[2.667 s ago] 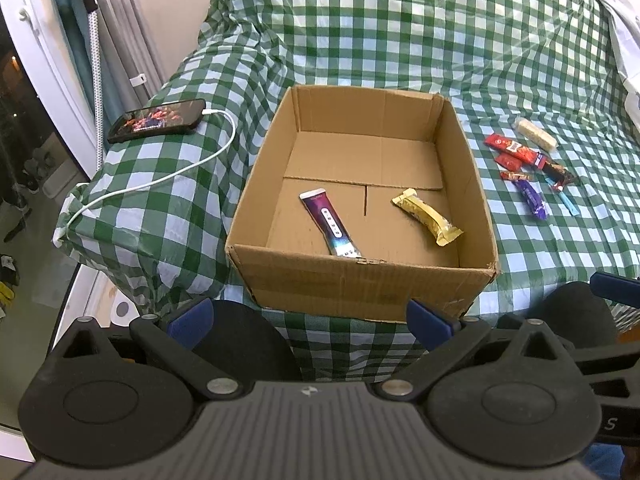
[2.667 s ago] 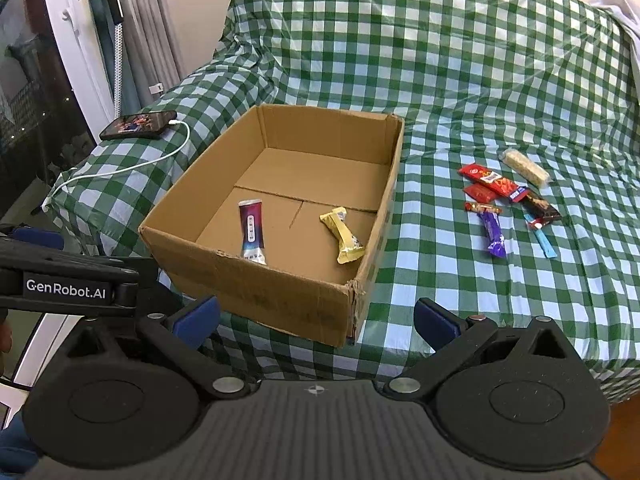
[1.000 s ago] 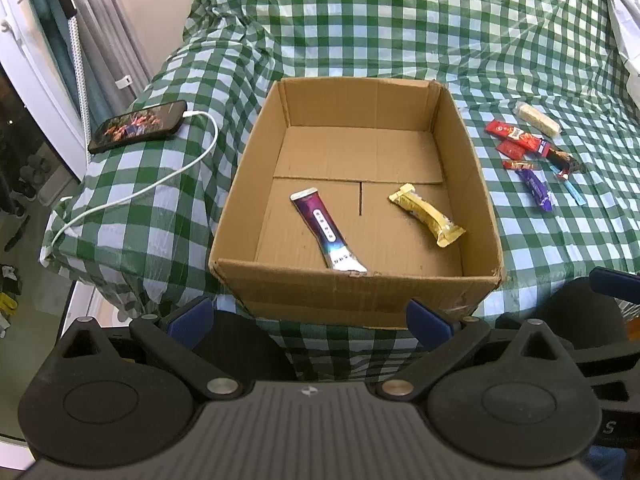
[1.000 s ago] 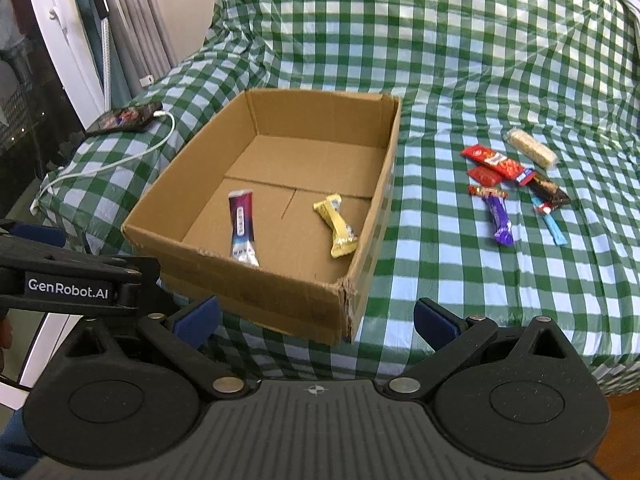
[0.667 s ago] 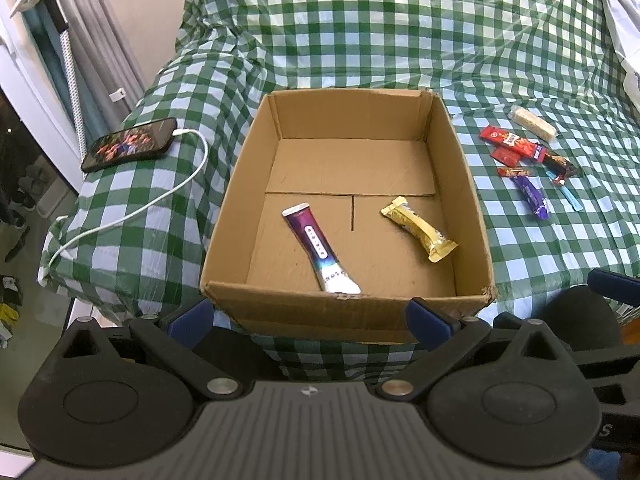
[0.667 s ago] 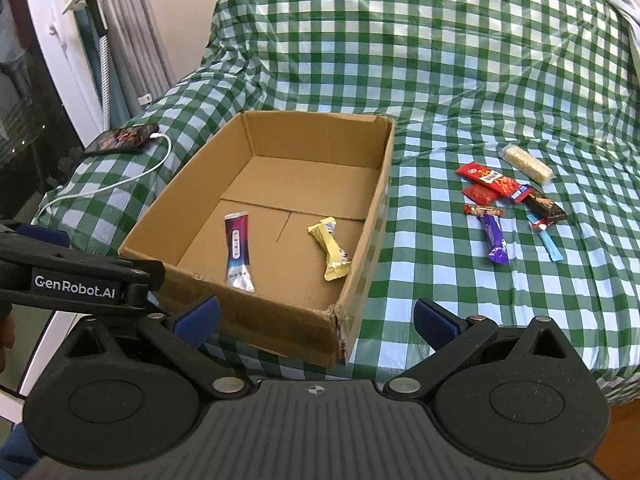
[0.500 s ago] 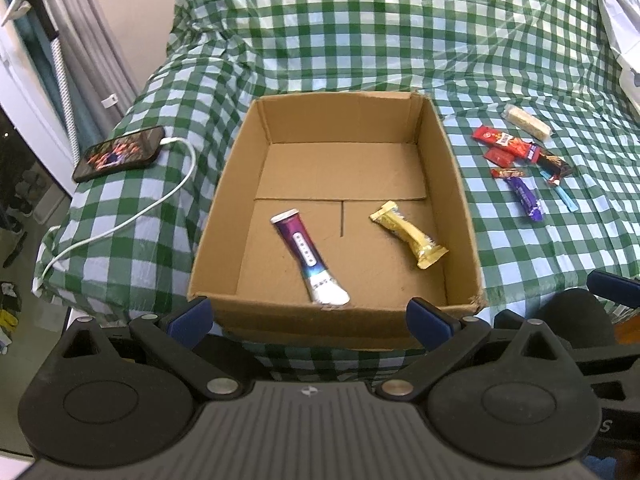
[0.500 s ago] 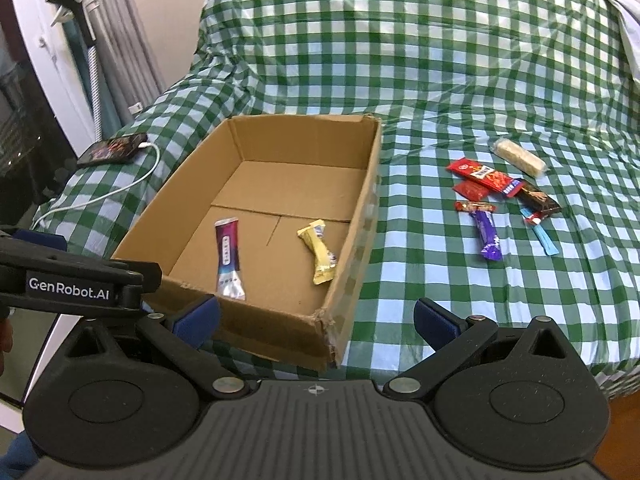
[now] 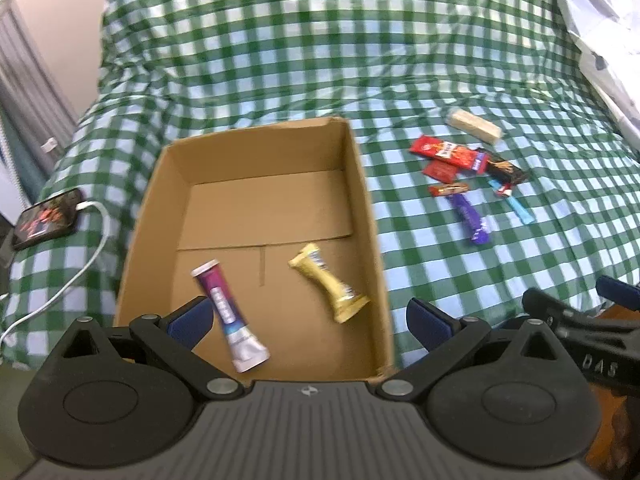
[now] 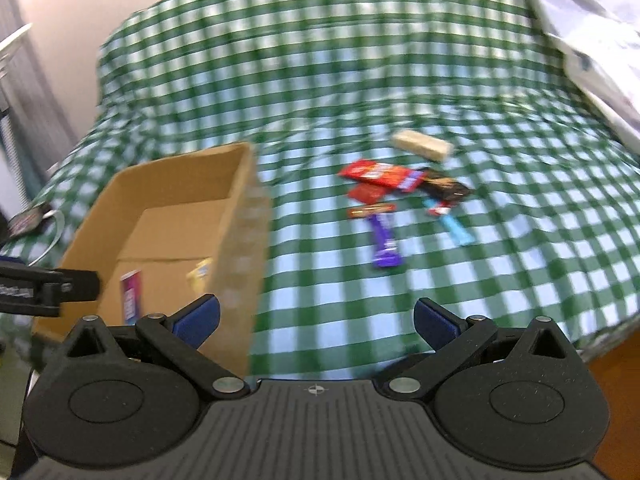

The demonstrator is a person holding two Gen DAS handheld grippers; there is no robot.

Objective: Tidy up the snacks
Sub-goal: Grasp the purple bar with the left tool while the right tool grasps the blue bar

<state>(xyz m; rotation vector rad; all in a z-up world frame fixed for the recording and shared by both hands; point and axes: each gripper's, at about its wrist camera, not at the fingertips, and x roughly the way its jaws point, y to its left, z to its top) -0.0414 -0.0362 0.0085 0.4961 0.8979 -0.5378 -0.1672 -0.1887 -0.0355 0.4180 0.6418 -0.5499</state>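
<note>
The left gripper is nearest, over the near end of the box. Its jaws are wide and hold nothing. The right gripper is over the green check cloth, just right of the box. Its jaws are wide too, and hold nothing.

Two snacks lie flat in the box. A purple tube is at the near left. A yellow bar is to its right, close to the right wall. They do not touch.

More snacks lie on the cloth, right of the box. First comes a purple bar and a blue stick. Past them are a small orange bar, a red square pack, a long red bar and a dark bar, all close together. Farthest is a pale bar, a little apart.

Far left, a phone lies on the cloth with a white cable plugged in.
</note>
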